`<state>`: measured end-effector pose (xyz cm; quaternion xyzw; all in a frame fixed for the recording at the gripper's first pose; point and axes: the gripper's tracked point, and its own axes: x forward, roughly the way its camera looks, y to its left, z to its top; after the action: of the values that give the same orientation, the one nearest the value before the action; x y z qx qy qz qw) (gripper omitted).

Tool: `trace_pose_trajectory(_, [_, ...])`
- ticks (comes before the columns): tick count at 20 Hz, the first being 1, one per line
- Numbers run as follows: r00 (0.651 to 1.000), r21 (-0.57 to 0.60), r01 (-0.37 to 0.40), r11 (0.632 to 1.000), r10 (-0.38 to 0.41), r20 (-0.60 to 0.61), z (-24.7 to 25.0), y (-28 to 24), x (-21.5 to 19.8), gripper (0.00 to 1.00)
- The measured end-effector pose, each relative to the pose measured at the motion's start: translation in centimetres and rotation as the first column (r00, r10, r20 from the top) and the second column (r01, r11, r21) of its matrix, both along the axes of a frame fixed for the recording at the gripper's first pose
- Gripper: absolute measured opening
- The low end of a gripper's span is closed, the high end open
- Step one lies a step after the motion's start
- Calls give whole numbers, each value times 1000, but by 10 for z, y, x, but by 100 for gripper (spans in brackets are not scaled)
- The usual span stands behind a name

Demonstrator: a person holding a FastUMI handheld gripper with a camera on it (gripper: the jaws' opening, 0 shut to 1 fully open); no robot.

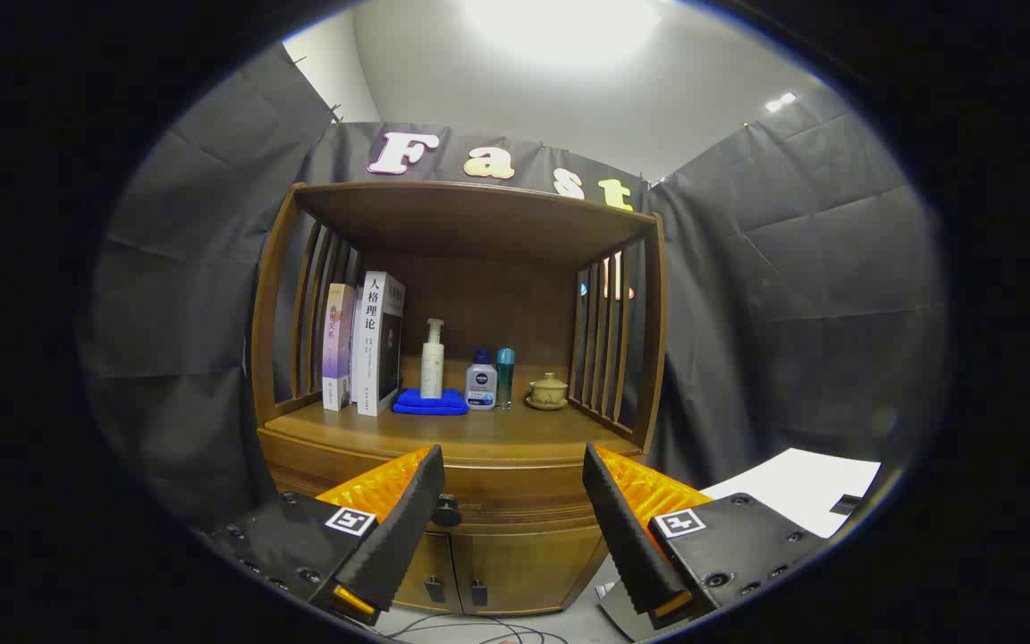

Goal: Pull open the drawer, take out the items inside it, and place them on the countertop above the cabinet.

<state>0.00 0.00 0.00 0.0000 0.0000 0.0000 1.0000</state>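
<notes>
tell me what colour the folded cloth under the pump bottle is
Bright blue. The folded cloth lies under the pump bottle on the countertop, beyond the open gripper, in the gripper view.

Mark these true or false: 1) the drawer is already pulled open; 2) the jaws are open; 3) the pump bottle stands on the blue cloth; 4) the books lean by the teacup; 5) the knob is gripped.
1) False: the drawer looks closed.
2) True: the gripper is open, holding nothing.
3) True: the pump bottle stands on the blue cloth.
4) False: the books stand at the countertop's opposite end from the teacup.
5) False: the knob sits free beside one finger.
</notes>
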Motion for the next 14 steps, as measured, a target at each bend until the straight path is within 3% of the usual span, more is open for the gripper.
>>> trace_pose_trajectory(14, [1000,0,-9,1000,9,8,2,4,0,97])
